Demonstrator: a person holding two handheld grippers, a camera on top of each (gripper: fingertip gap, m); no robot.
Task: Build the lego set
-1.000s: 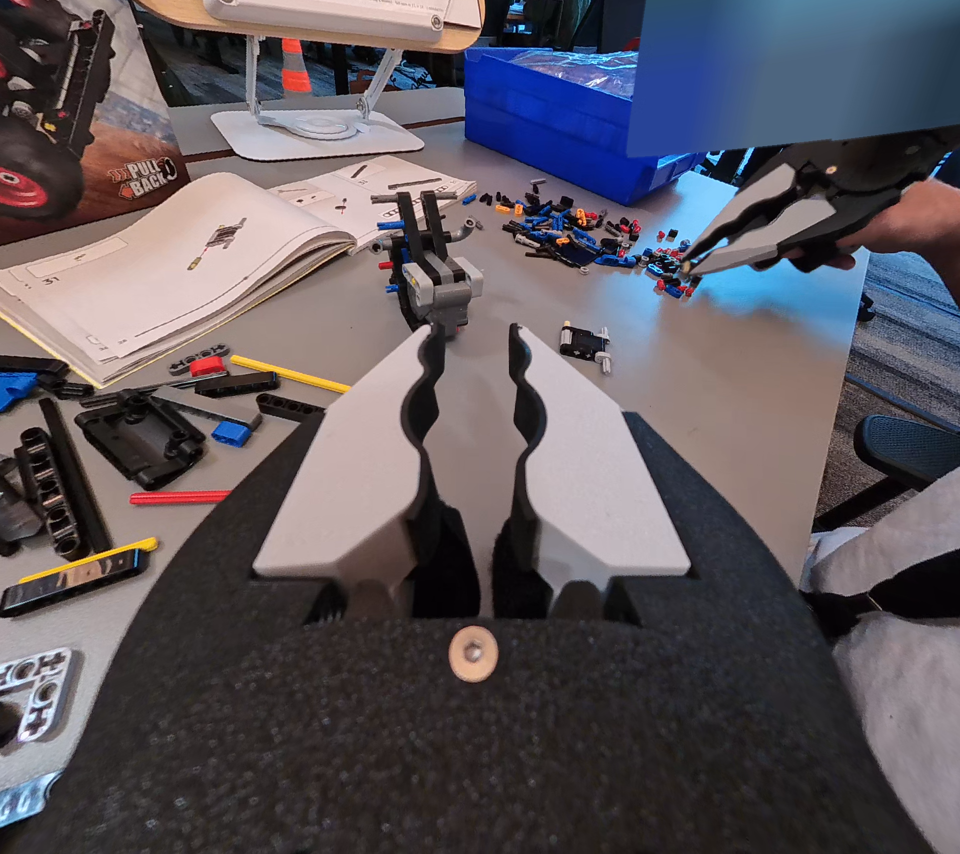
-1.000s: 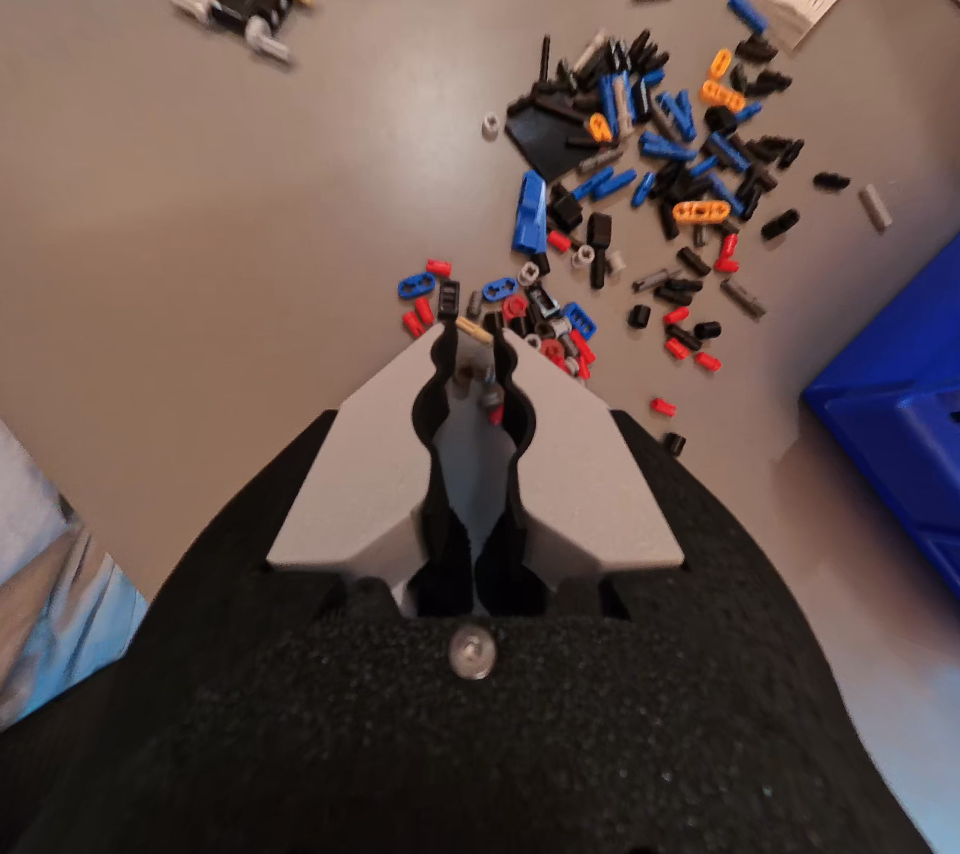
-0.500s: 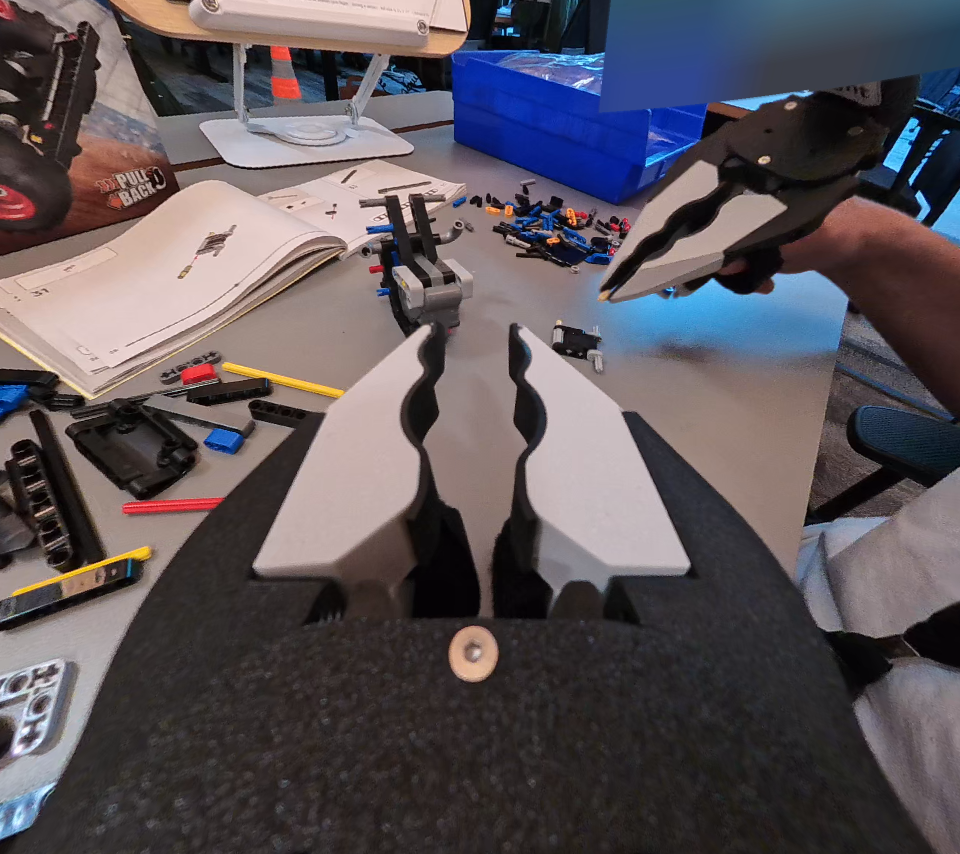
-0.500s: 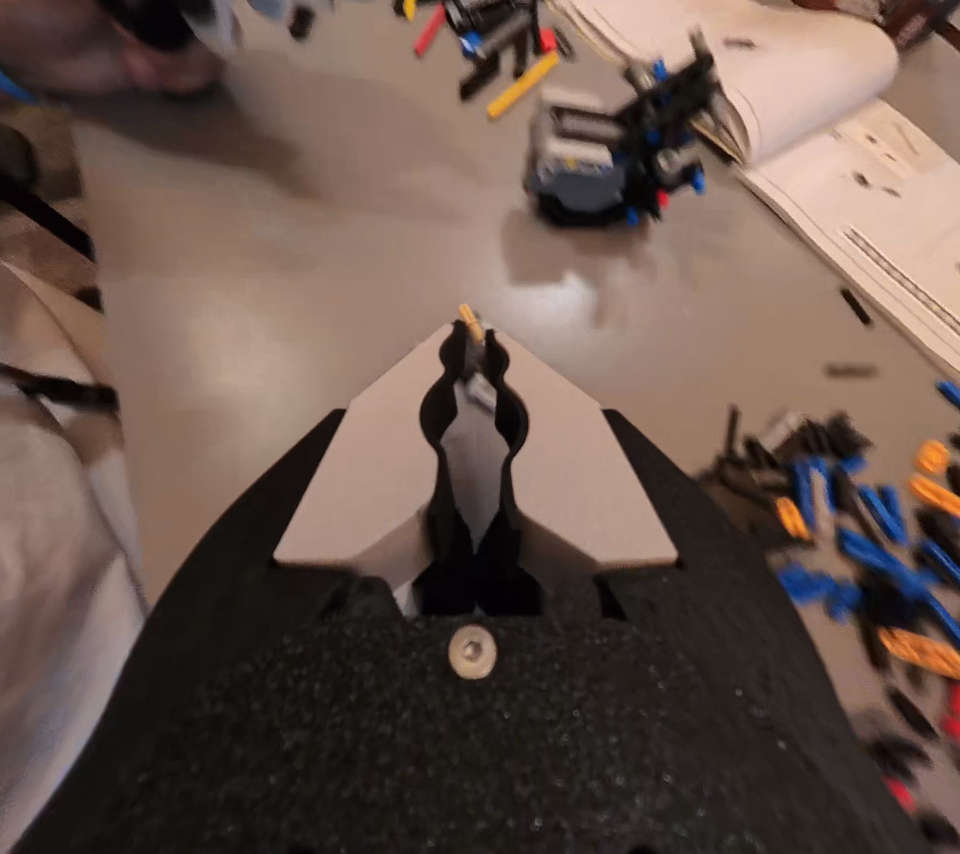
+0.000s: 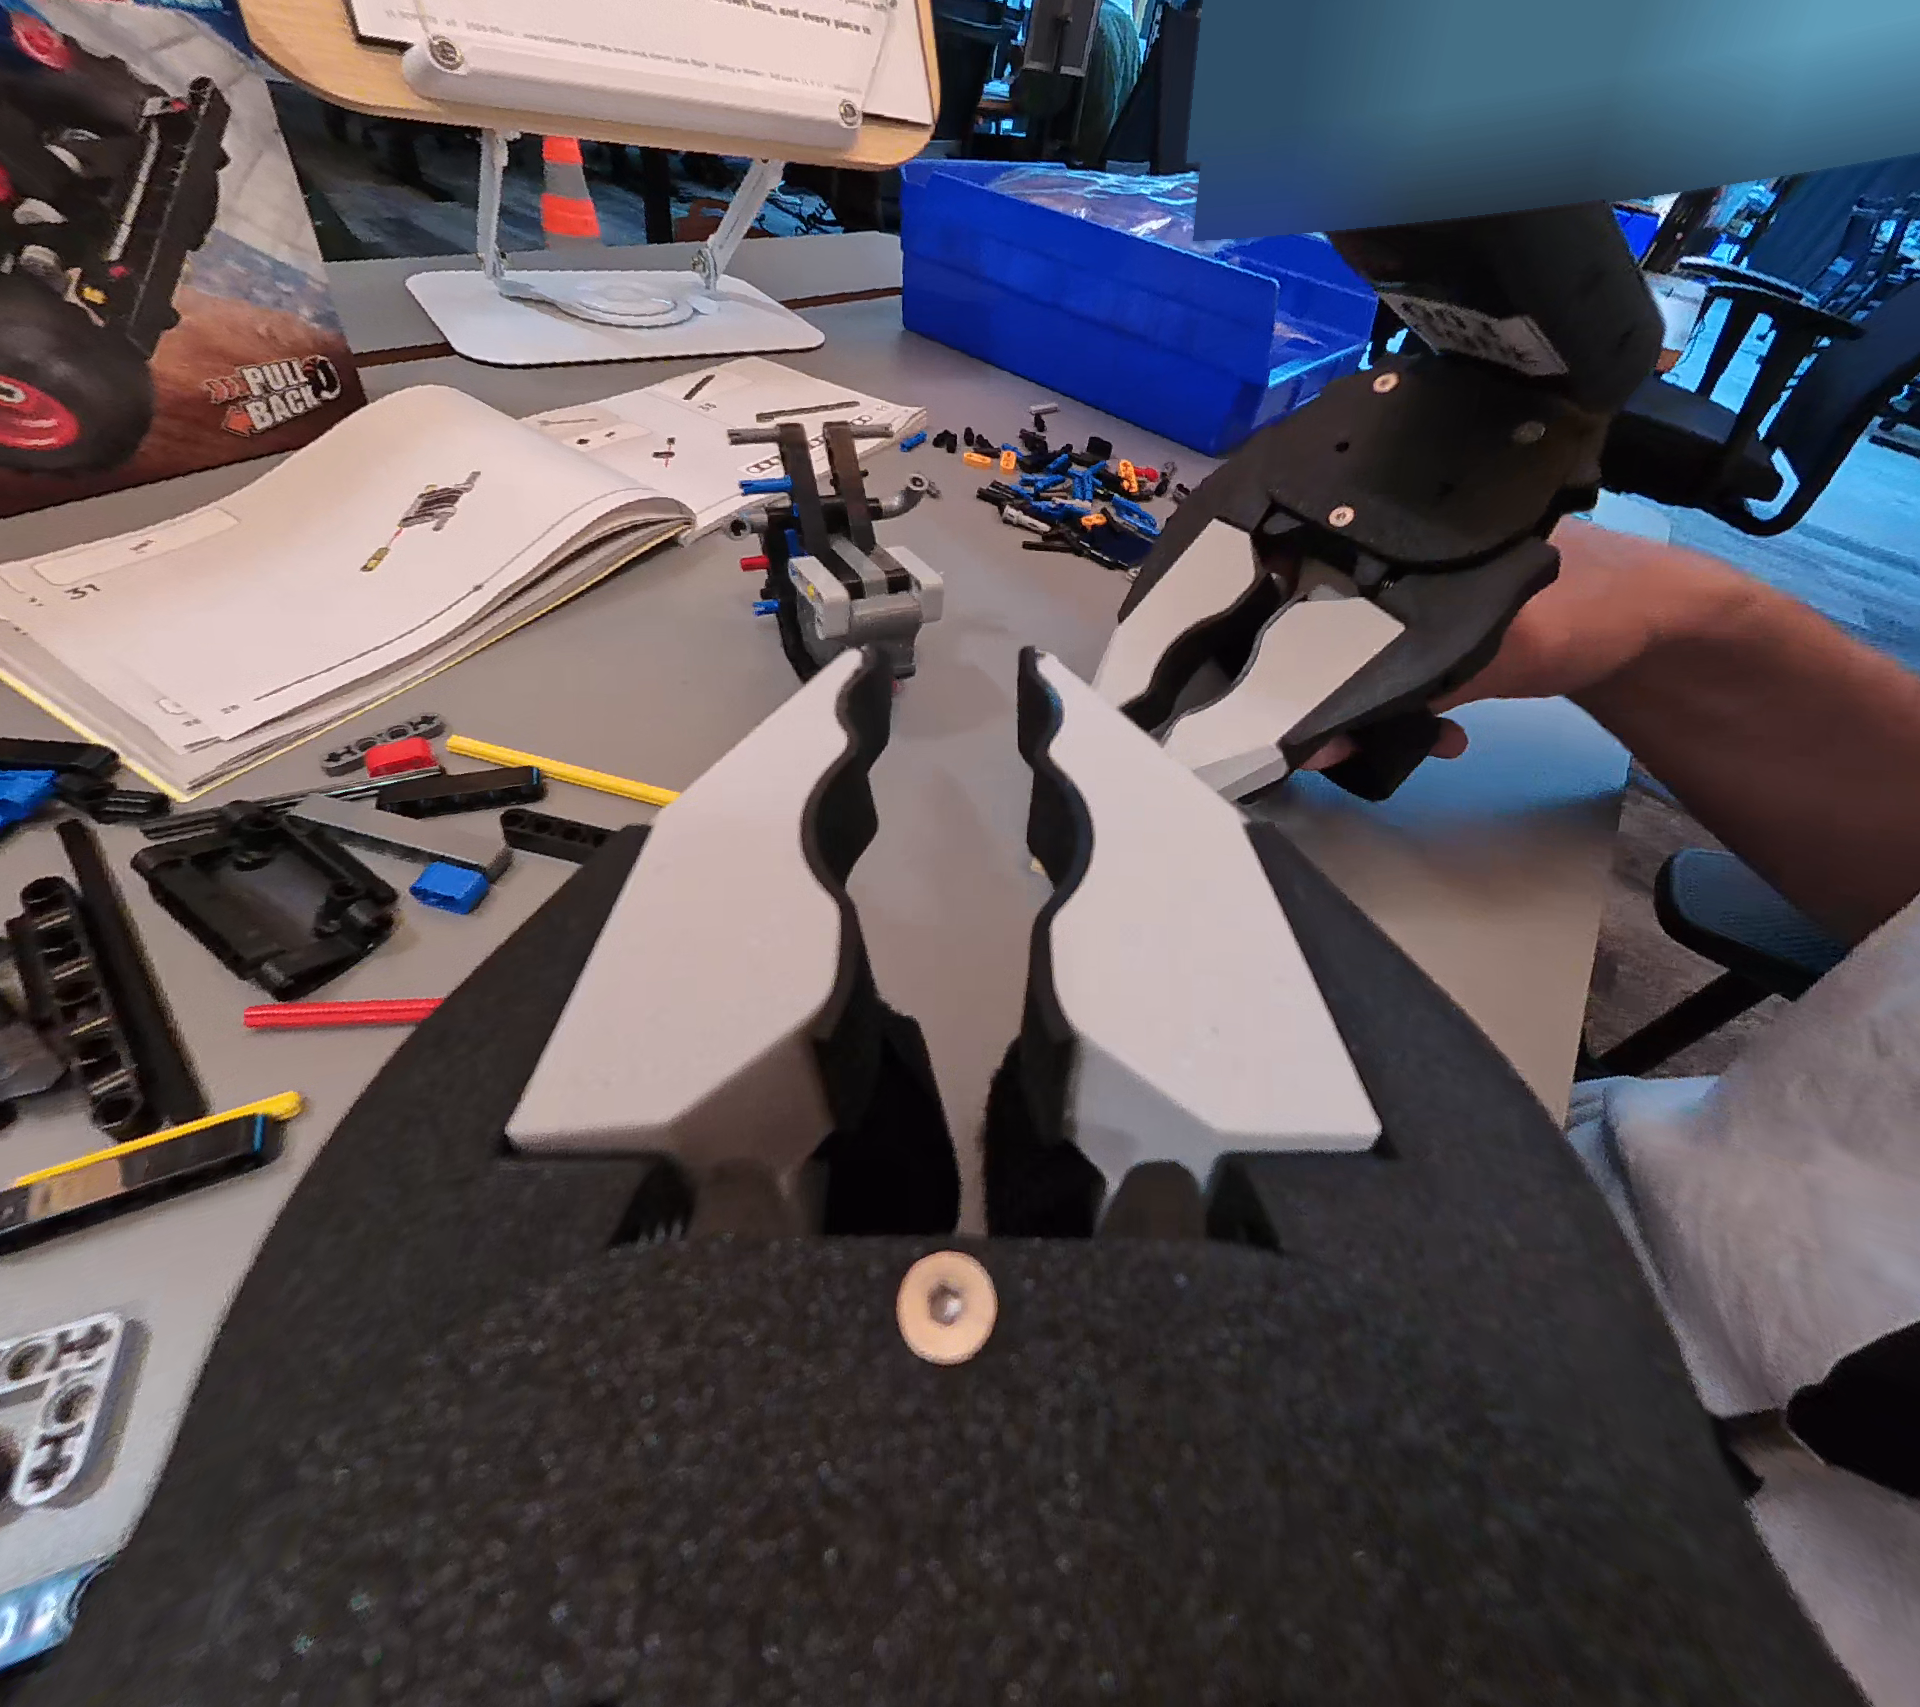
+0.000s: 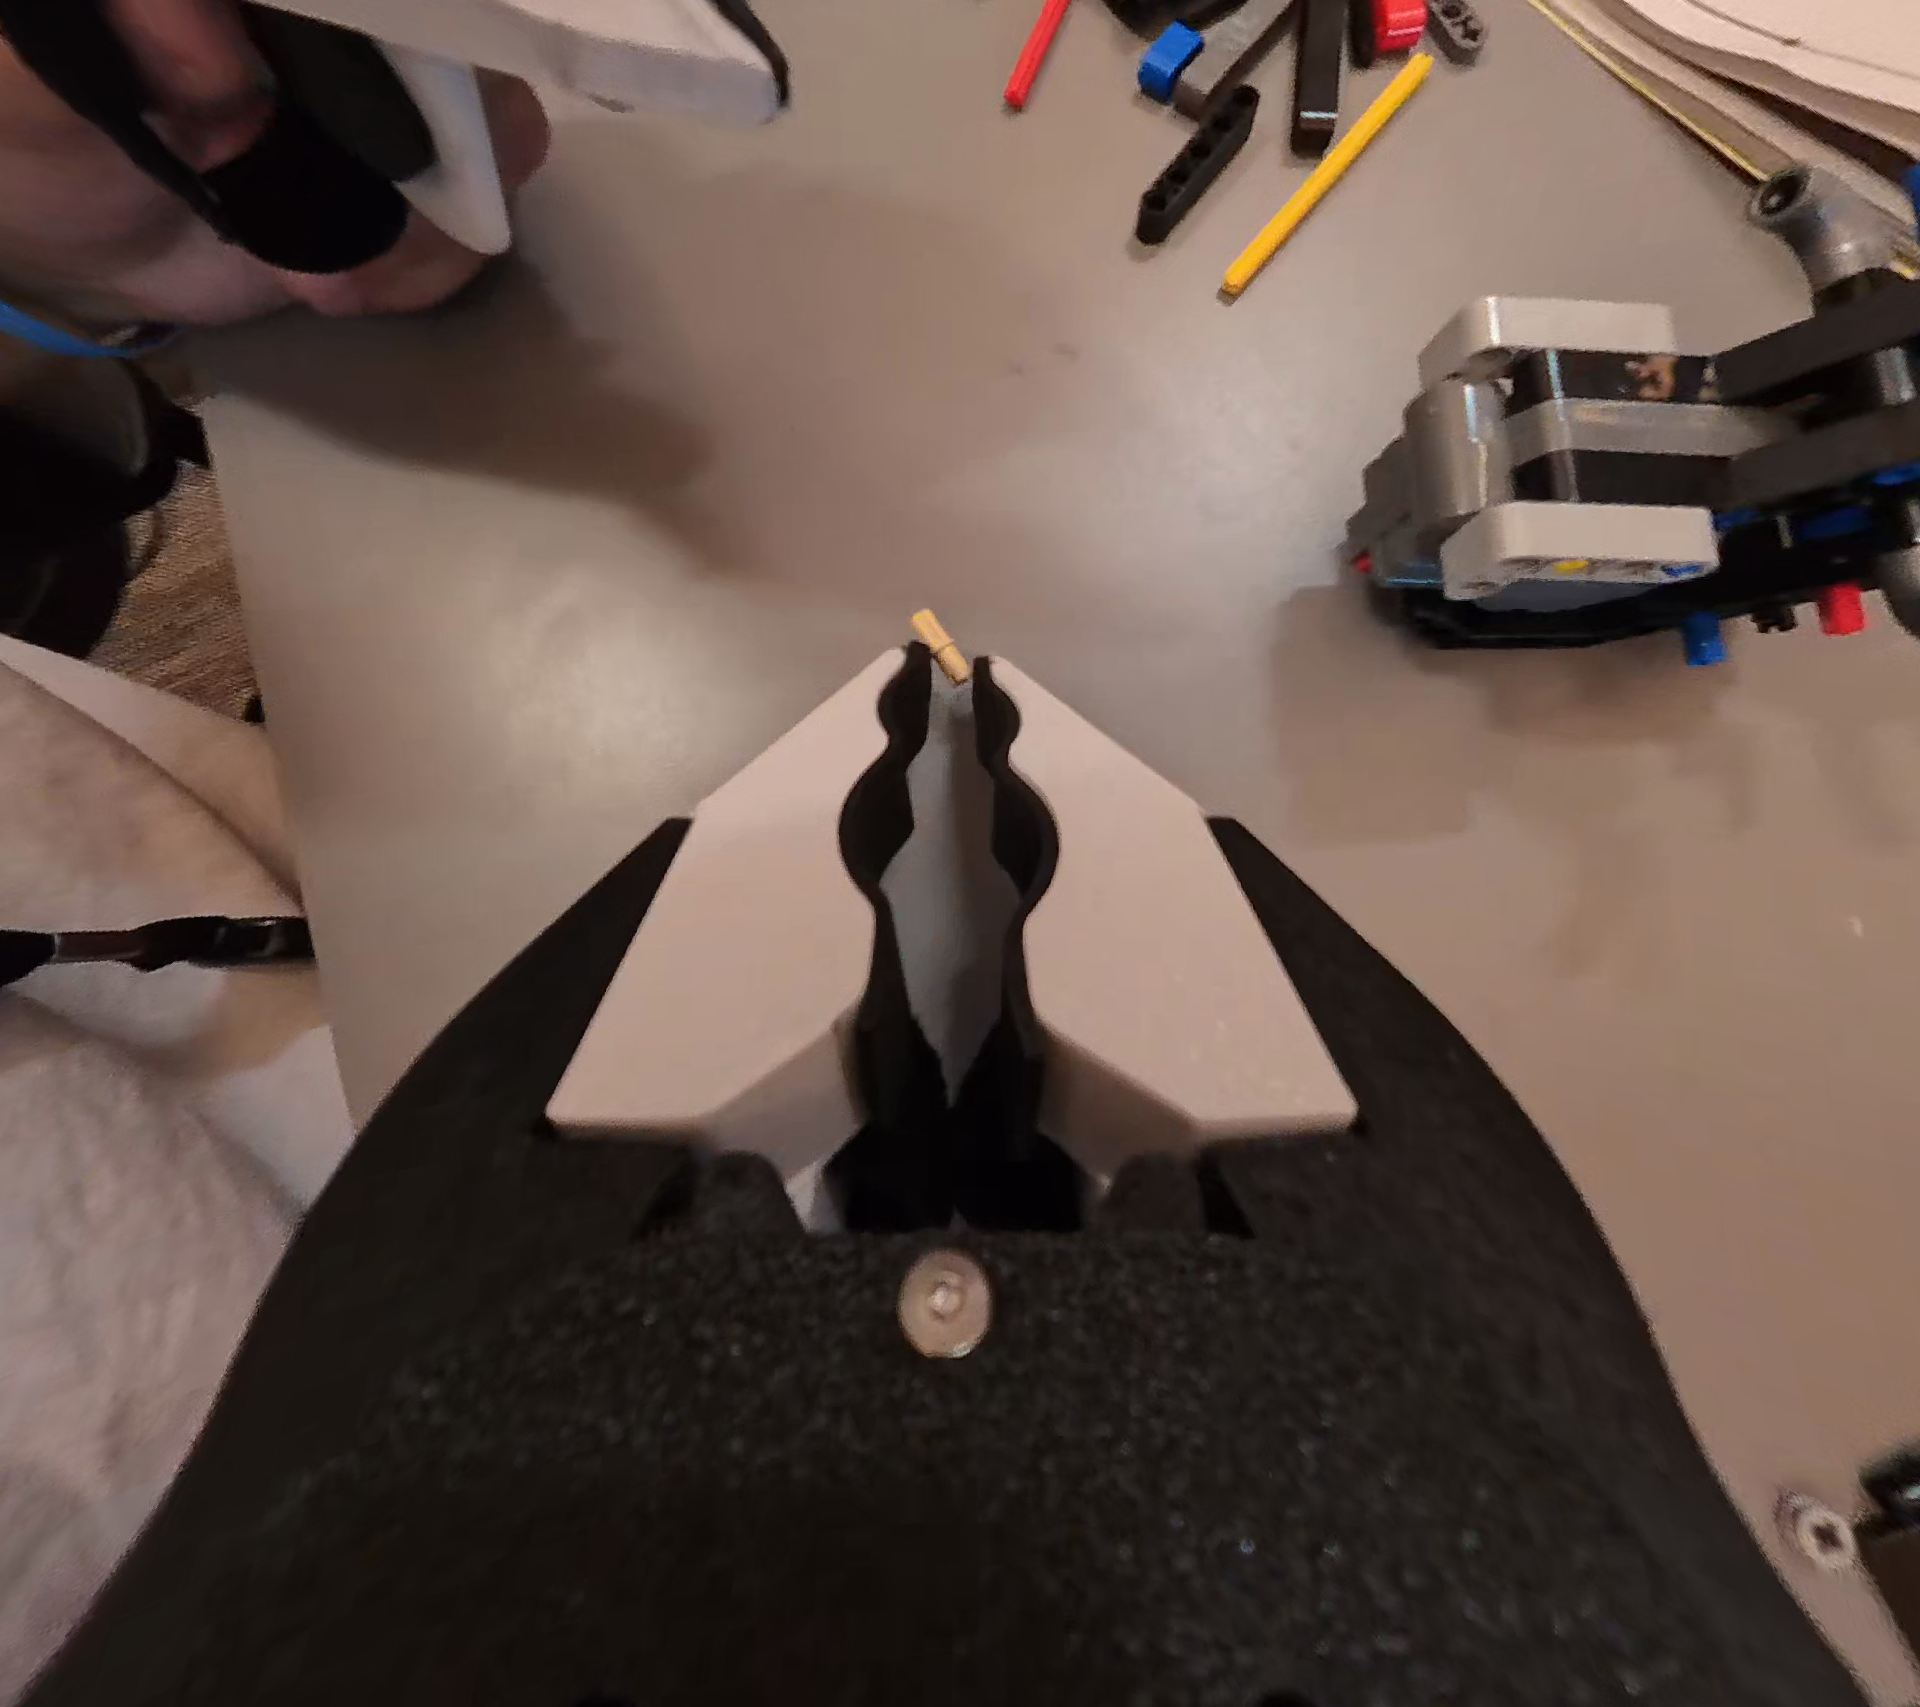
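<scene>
Grey wavy-edged claw (image 5: 945,681) fingers, black grainy housing, one silver screw (image 5: 945,1307).

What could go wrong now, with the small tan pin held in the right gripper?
1. The right gripper pinches the tan pin only at its very tips, at a slant; it could slip out.
2. The left gripper is open beside the grey and black assembly, not gripping it, so pressing the pin in might push it away.
</scene>
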